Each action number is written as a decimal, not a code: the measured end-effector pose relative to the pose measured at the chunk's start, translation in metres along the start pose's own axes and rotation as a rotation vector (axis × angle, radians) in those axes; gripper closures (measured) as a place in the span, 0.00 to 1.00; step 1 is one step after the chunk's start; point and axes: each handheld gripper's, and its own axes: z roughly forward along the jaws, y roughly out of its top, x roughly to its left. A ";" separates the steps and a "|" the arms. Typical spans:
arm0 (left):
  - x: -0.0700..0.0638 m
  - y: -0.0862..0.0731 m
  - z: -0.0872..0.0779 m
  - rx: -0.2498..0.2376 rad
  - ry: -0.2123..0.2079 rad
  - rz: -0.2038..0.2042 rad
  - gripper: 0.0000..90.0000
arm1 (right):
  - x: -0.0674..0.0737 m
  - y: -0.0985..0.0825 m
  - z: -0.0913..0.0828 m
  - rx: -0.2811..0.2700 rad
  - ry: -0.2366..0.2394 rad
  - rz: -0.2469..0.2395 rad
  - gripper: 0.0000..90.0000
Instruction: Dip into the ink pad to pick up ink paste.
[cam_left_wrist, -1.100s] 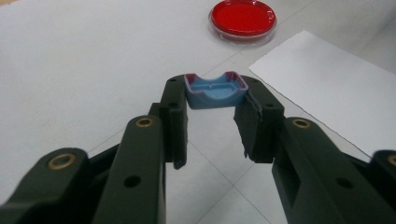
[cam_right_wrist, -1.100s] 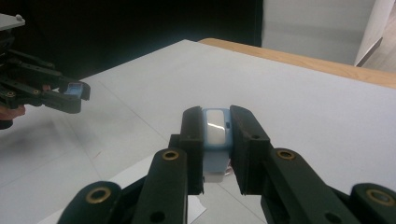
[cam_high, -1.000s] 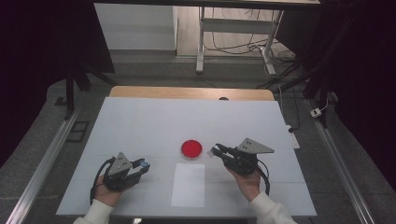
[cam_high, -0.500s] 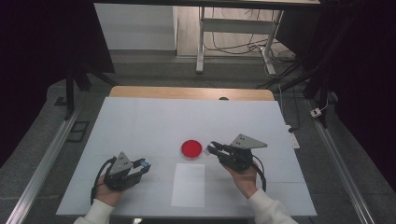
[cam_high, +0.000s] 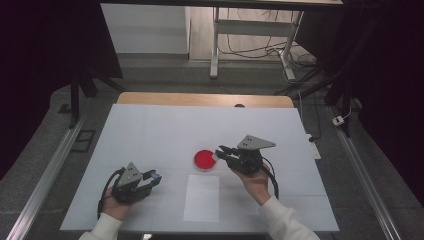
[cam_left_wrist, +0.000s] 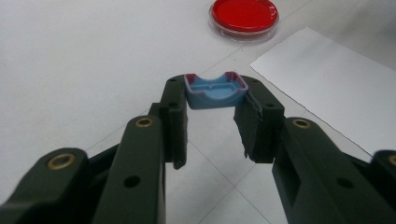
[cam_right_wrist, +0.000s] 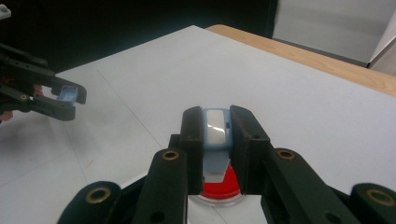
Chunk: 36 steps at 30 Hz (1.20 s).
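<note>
The left hand-held gripper (cam_high: 152, 176) sits low over the near left part of the desk (cam_high: 150, 130), its jaws clamped on a small blue tray (cam_left_wrist: 215, 89) with reddish rims; the tray spans the gap between the two jaw tips and points toward the middle of the desk. The right hand-held gripper (cam_high: 220, 151) is held over the centre, jaws closed tight on a narrow blue piece with a pale top (cam_right_wrist: 215, 128), which stands upright between the pads. Its tips hang right at the near right rim of the red round dish (cam_high: 204, 160); from above, tip and rim overlap, and whether they touch I cannot tell. In the right gripper view the dish shows just below and behind the held piece.

A white sheet of paper (cam_high: 201, 198) lies just in front of the dish, nearer the person, its far edge close to the dish but apart from it. The left gripper is well apart from both dish and sheet, with bare desk between.

The far half of the desk is open white surface up to a wooden strip (cam_high: 205, 100) along the back edge. Both side edges are well clear of the hands.
</note>
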 end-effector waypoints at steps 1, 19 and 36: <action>0.000 0.000 0.000 0.000 -0.001 0.000 0.72 | 0.000 0.001 0.002 0.009 0.000 0.001 0.83; 0.000 0.000 0.002 0.011 -0.005 0.005 0.72 | -0.002 0.015 0.031 0.021 -0.013 -0.015 0.83; -0.001 0.000 0.002 0.015 0.005 0.007 0.72 | -0.005 0.008 0.063 0.130 -0.009 -0.051 0.83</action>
